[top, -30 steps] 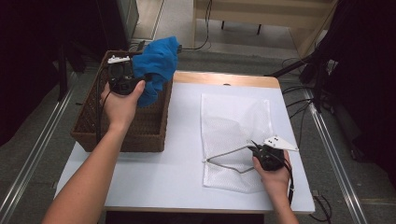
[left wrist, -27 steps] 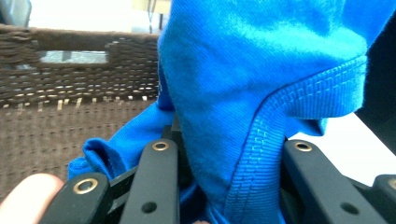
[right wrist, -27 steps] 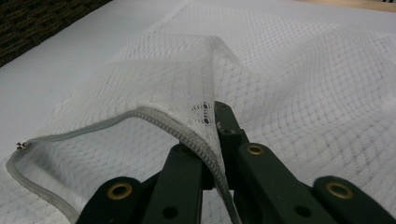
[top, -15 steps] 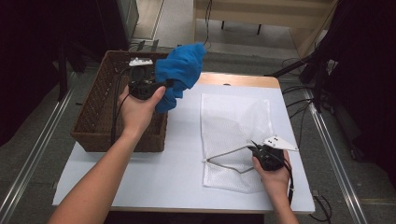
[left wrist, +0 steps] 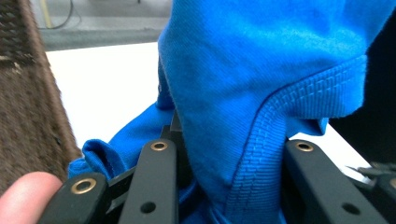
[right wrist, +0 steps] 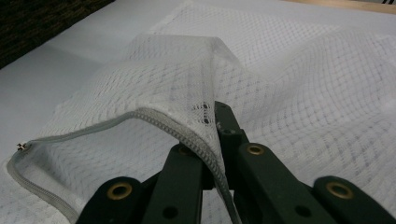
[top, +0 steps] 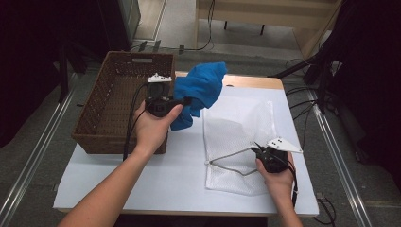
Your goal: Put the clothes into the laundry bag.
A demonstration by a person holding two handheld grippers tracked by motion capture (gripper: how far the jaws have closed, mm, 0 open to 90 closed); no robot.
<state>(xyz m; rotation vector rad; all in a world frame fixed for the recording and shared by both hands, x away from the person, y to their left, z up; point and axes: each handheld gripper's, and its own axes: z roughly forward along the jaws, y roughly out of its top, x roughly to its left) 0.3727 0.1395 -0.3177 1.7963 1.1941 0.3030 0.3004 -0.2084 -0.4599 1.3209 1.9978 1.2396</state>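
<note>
High view: left claw [top: 185, 100] clamped on blue cloth [top: 202, 90], held over table [top: 142, 184] left half beside basket [top: 124, 101]; soft, light, long axis roughly upright.
Left gripper view: grip on bunched fabric [left wrist: 261, 93]; take thick seam.
Right gripper view: right claw [right wrist: 217, 135] shut on mesh bag [right wrist: 299, 93] zipper rim, mouth lifted toward table's left edge.

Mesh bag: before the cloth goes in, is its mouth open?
Open: the right gripper lifts the mesh bag's upper zipper edge off the lower.
</note>
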